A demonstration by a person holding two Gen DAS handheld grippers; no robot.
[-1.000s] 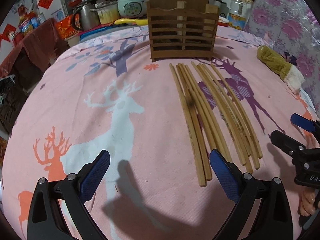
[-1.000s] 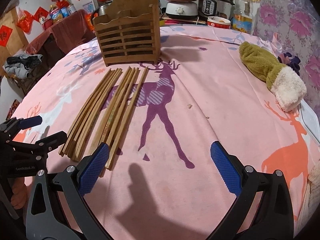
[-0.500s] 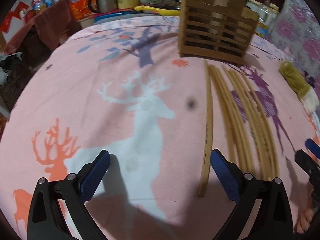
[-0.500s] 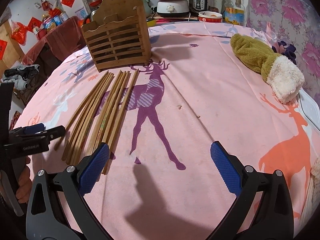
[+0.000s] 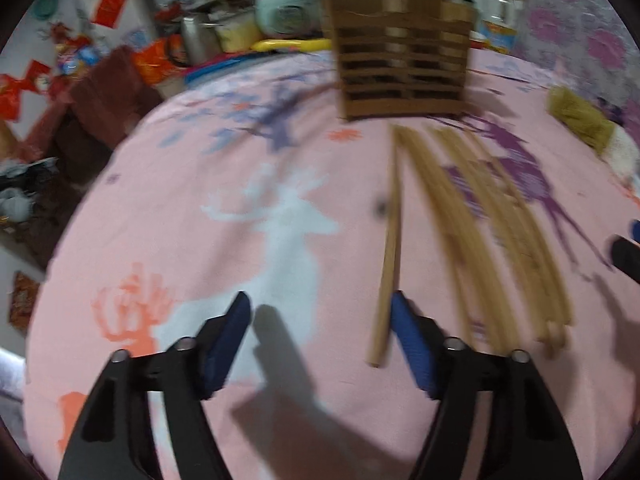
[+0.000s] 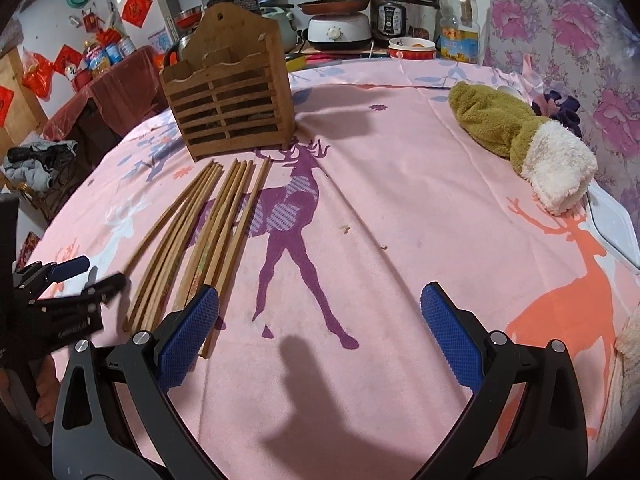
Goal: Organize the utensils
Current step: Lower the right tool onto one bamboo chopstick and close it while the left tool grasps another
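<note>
Several wooden chopsticks (image 5: 472, 220) lie side by side on the pink deer-print tablecloth (image 5: 200, 220), in front of a slatted wooden holder (image 5: 402, 56). One chopstick (image 5: 390, 248) lies apart at the left of the bunch, its near end just inside the right finger (image 5: 412, 344) of my left gripper (image 5: 322, 340). That gripper is open, low over the cloth; the view is blurred. My right gripper (image 6: 320, 332) is open and empty, right of the chopsticks (image 6: 200, 236), with the holder (image 6: 228, 100) beyond. The left gripper also shows in the right wrist view (image 6: 86, 278).
A green and white plush mitt (image 6: 524, 140) lies at the right of the table. A white tray edge (image 6: 616, 228) sits at the far right. Cookers, a bottle and a bowl (image 6: 412, 48) stand behind the table. A dark red covered chair (image 5: 100, 108) is at the left.
My left gripper has moved forward to the leftmost chopstick and its jaws have narrowed. The right gripper has drifted slightly; the chopsticks lie as before.
</note>
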